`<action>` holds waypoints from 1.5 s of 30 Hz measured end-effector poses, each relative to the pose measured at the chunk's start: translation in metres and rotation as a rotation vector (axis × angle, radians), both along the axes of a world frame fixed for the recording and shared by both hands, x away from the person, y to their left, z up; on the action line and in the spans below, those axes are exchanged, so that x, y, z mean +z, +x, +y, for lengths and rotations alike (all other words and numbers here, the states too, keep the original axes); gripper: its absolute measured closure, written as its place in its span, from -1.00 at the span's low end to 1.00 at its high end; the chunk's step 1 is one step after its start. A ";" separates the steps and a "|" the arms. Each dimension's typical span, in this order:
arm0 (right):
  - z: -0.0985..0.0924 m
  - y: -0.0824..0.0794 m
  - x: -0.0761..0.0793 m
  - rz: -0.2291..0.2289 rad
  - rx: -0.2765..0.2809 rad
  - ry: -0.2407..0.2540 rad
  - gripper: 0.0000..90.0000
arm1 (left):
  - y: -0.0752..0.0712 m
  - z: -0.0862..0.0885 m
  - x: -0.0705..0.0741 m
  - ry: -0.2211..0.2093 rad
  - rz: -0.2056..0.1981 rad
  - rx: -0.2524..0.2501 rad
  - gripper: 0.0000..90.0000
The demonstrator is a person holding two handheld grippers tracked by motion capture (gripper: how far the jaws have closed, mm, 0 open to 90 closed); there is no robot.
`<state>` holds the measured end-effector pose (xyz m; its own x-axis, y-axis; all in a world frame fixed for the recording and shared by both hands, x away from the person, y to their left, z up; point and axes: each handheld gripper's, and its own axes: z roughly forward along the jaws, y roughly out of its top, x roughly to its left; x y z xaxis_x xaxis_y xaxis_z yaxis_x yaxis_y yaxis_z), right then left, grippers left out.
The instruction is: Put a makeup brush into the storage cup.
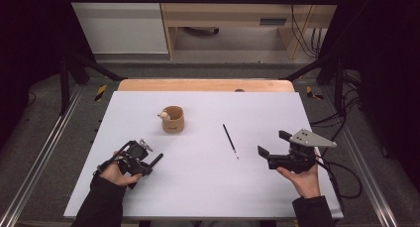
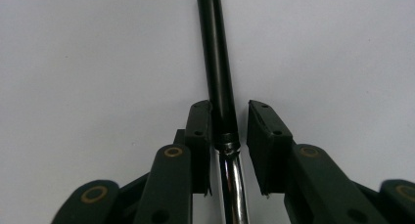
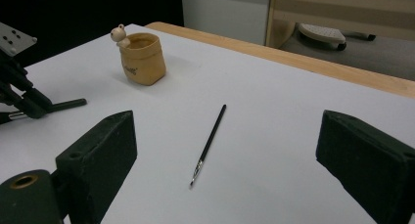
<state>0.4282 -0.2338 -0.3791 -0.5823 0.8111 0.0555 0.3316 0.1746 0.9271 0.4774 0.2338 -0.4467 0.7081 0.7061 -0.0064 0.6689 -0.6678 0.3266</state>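
While the person's forearms rest at the near edge of the white table [image 1: 208, 197], the left gripper [image 1: 154, 161] sits at the near left, lying low over the surface and pointing right. Between its jaws runs a black-handled tool with a chrome ferrule [image 2: 219, 87]; one pad lies against the handle, but a slim gap shows at the other, so the jaws stand slack around it and not clamped. The black handle end sticks out past the jaws, just above the tabletop.

Farther in, left of centre, stands a small tan cup [image 1: 173, 119] with a little pale figure [image 1: 164, 116] perched on its rim, upright and well apart from both grippers.

Right of centre a thin black brush [image 1: 230, 141] lies flat, slanting from far left to near right, its tip nearer the person.

At the near right, the right gripper [image 1: 274, 143] is held level, jaws spread wide with nothing between them, facing the brush.
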 end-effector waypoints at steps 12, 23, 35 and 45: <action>0.001 0.001 -0.002 0.008 0.007 -0.016 -0.82 | -0.002 -0.002 0.000 0.002 -0.004 -0.001 0.73; 0.000 0.001 -0.001 0.008 0.006 -0.021 -0.82 | -0.009 -0.001 0.011 -0.020 -0.056 -0.046 0.74; 0.002 0.001 -0.002 0.012 0.004 -0.037 -0.82 | -0.022 -0.003 0.036 -0.145 -0.137 -0.097 0.74; 0.005 0.001 -0.002 0.008 0.016 -0.048 -0.81 | -0.033 -0.009 0.052 -0.212 -0.203 -0.136 0.74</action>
